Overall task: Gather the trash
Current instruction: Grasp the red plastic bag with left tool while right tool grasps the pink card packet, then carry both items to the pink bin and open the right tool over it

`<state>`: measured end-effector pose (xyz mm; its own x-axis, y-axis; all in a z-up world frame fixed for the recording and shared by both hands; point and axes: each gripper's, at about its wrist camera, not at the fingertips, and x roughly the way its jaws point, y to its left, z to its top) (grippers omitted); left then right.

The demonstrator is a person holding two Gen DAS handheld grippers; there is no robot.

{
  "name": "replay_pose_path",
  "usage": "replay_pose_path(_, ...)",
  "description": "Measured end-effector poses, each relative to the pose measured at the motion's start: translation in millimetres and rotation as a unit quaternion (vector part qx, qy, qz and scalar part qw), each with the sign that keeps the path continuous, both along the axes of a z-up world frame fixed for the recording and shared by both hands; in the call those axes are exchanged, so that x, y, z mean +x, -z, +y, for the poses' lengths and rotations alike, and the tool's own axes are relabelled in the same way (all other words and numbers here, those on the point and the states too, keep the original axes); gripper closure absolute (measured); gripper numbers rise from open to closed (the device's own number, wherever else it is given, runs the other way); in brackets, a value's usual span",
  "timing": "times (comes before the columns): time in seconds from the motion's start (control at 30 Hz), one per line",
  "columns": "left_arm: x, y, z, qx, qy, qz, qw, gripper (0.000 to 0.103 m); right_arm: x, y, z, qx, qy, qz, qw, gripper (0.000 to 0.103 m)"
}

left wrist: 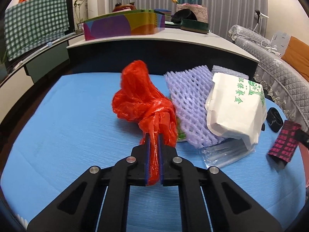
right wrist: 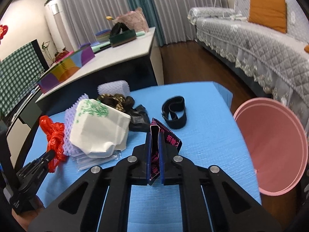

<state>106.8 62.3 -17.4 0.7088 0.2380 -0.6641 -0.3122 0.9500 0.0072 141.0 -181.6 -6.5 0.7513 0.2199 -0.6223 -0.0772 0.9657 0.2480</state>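
The left gripper (left wrist: 154, 135) was clenched on a twisted tail of the red plastic bag (left wrist: 141, 94), whose bulk lay ahead on the blue counter (left wrist: 67, 116). The right gripper (right wrist: 155, 135) was clamped on the black-and-pink carton (right wrist: 166, 135), held upright. The pink bin (right wrist: 274, 150) stood just off the counter's right edge, nearer the right gripper.

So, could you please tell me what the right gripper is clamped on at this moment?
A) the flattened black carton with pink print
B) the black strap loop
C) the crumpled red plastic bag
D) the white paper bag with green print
A: the right gripper has its blue pads shut on the flattened black carton with pink print, while the crumpled red plastic bag sits in the left gripper.
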Motion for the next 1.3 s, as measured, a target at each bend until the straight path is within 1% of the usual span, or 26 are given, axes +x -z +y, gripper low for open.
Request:
replay_pose_path(0.27,-21,-17,-1,0.005,-0.002,-0.022,0.9997,0.097,-29,-21,-2,-0.026,0.003,-0.036,0.999,0.096)
replay_pose_path(0.5,-40,-29,-10,0.007,0.011,-0.036,0.9993,0.097,-56,-34,-20,-0.034,0.024,-0.054,0.998,0.096)
replay_pose_path(0.73,-54,-40,-30,0.013,0.038,-0.049,0.9980,0.097,-72,-47,-46,-0.028,0.054,-0.065,0.996,0.096)
replay_pose_path(1.0,-67,-53,-59,0.020,0.080,-0.070,0.9941,0.097,-86,-58,-73,-0.040,0.082,-0.081,0.992,0.096)
replay_pose_path(1.3,-69,-56,-92,0.018,0.127,-0.074,0.9890,0.097,-93,-63,-101,-0.051,0.113,-0.088,0.988,0.096)
